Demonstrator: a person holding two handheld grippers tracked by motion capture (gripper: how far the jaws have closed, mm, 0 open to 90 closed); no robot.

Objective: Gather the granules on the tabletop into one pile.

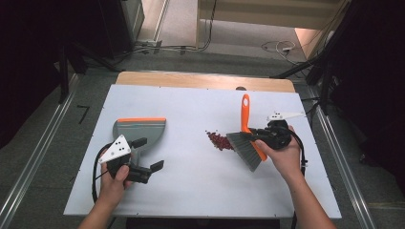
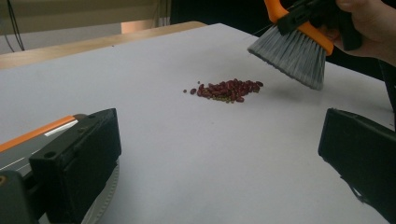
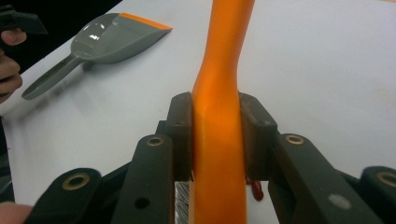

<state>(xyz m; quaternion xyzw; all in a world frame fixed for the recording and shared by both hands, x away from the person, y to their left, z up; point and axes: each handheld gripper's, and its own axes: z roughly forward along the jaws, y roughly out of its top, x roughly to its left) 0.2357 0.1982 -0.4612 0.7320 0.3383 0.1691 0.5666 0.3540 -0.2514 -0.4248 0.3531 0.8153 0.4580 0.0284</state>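
**A:** What does the brush look like, and where is it?

**B:** The brush (image 1: pixel 247 136) has a long orange handle and a fan of grey bristles. It is on the right half of the white table (image 1: pixel 191 191), and the right gripper (image 1: pixel 260 135) holds it. In the right gripper view the two jaws are pressed against both sides of the handle (image 3: pixel 219 135). In the left gripper view the bristles (image 2: pixel 292 53) hang above the table, tilted, just to the right of the beans.

**A:** And the beans?

**B:** A small heap of dark red beans (image 1: pixel 219 140) lies near the middle of the table, just left of the bristles. In the left gripper view there are also some greenish grains in the heap (image 2: pixel 227 90).

**A:** What is on the left side?

**B:** A grey dustpan (image 1: pixel 139 131) with an orange front edge lies flat there, and its handle points to the near side. The left gripper (image 1: pixel 148 155) is at this handle with its jaws wide apart. They are gripping nothing.

**A:** Can you read any brand or writing?

**B:** No, I cannot read any writing on the brush, the dustpan or the grippers.
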